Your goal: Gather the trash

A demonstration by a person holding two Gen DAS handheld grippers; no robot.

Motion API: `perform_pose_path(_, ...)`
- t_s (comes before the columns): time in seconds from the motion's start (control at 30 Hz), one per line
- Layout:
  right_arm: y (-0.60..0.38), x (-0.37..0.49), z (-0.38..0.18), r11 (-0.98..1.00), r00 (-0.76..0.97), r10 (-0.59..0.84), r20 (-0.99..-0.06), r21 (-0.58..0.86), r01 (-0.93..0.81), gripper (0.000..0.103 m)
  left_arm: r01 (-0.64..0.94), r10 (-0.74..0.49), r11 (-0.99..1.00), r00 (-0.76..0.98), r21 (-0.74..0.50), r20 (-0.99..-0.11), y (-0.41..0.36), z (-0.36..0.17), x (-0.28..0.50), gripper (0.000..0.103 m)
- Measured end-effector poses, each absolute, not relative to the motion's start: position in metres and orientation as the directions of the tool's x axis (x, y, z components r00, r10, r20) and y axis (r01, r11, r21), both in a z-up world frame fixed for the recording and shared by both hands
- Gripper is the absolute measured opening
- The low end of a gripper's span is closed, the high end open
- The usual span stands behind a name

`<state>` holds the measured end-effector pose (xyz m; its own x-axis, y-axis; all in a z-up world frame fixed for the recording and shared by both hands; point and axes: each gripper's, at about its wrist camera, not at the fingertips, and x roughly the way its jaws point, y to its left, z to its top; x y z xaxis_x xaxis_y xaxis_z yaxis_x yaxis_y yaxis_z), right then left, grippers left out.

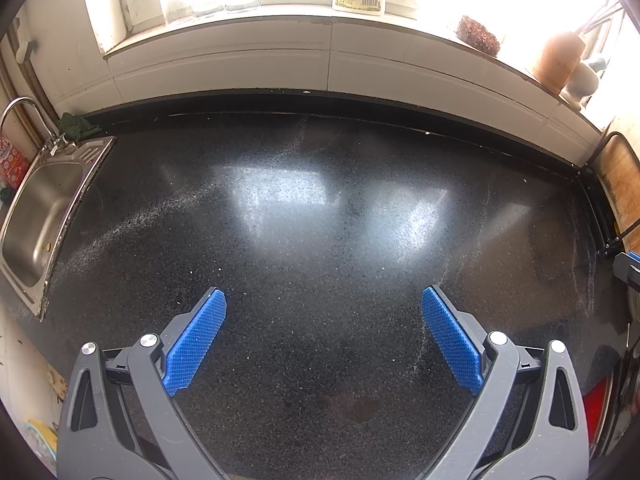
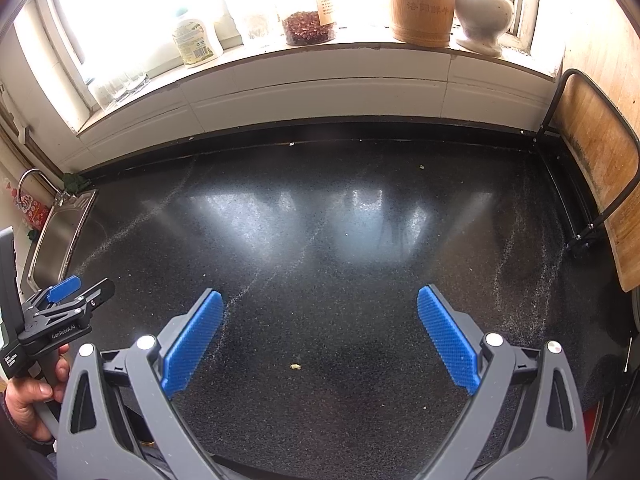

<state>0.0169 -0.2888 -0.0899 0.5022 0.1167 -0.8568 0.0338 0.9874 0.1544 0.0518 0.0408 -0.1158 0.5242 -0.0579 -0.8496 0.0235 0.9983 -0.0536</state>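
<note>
Both views look down on a black speckled countertop (image 1: 320, 208). My left gripper (image 1: 324, 300) is open and empty, its blue pads wide apart above the counter. My right gripper (image 2: 320, 300) is open and empty too. A small yellowish crumb (image 2: 295, 366) lies on the counter between the right gripper's fingers. Another tiny scrap (image 2: 421, 167) lies near the back edge, and a white speck (image 2: 291, 144) lies at the back ledge. The left gripper also shows in the right wrist view (image 2: 68, 292), held in a hand at the lower left. No larger trash shows.
A steel sink (image 1: 44, 208) with a tap is at the left. A wooden cutting board in a black rack (image 2: 600, 168) stands at the right. The windowsill holds a bottle (image 2: 196, 40), a jar (image 2: 308, 26), a wooden canister (image 2: 424, 4) and a mortar (image 2: 484, 16).
</note>
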Motion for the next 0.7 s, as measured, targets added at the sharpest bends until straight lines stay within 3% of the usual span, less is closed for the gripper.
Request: perform_pose_path(0.7, -0.2922, 0.0124, -0.0908, 0.986, 0.504, 0.122, -0.855, 0.161, 0.035, 0.095, 0.038, -0.056, 0.998, 0.55, -0.042, -0.833, 0.038, -0.1087, 0.0434, 0.096)
